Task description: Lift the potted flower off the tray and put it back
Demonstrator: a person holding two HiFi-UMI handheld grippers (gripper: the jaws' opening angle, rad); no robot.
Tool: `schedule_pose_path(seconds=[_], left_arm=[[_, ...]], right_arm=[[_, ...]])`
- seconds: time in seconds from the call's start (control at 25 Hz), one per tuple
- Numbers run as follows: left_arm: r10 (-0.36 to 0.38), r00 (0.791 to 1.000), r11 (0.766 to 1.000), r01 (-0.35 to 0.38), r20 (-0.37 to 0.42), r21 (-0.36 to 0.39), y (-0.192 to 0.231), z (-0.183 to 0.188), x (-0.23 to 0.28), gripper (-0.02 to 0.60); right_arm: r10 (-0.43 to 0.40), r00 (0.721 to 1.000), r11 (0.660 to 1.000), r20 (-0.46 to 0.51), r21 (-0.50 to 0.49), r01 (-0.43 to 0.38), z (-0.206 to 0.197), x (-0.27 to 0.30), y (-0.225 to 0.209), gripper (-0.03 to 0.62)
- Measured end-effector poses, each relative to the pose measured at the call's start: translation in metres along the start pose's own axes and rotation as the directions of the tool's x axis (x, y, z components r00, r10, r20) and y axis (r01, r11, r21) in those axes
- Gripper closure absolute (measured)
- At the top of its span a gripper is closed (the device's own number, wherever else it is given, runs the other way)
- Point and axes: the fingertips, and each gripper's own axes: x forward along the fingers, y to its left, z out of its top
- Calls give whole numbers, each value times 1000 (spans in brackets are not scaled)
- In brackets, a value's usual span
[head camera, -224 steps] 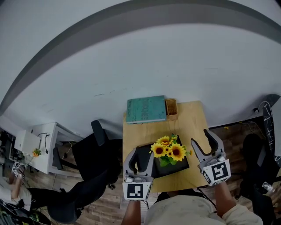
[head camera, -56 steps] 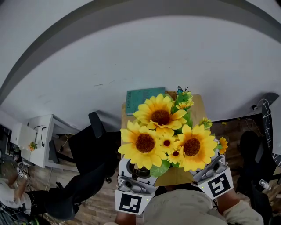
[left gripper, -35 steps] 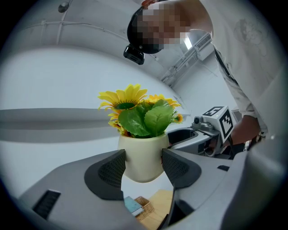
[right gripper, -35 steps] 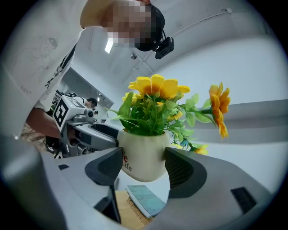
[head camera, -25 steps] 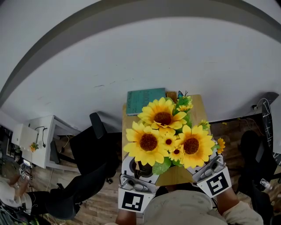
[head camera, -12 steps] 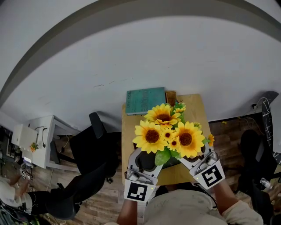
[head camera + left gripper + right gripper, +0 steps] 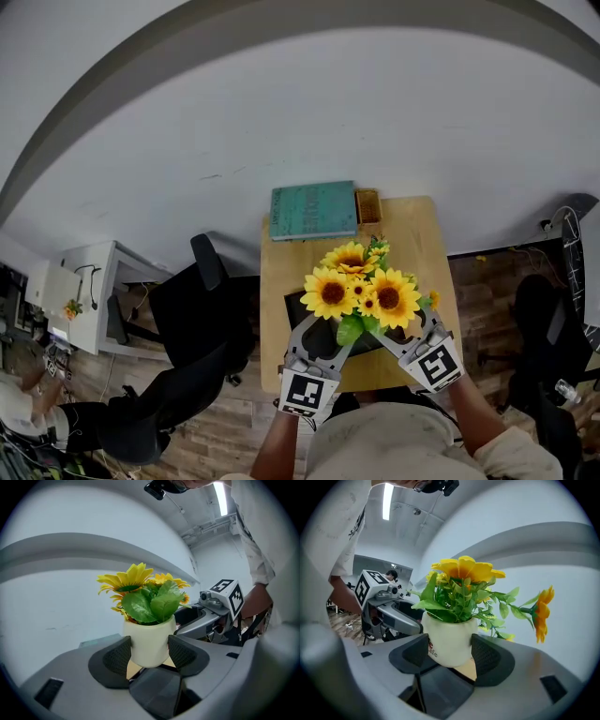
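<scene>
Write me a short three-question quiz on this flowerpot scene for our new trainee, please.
1. True or false: the left tongs are empty.
2. What lies beside the small wooden box at the far edge of the table? A) a teal book B) a laptop C) a mug
3. Fill in: the white pot of sunflowers is clamped by ___ tongs.

Key: 1. False: they are shut on the white pot. 2. A. 3. Two: the right tongs grip it as well.
</scene>
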Motion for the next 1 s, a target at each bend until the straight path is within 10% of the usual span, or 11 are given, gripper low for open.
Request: schedule_pose_path(seconds=[1.0], left_arm=[[-128, 935, 978, 64, -330, -200, -37, -164, 36, 322]], right_arm=[[95, 949, 988, -302, 144, -53, -153, 32, 32, 298]])
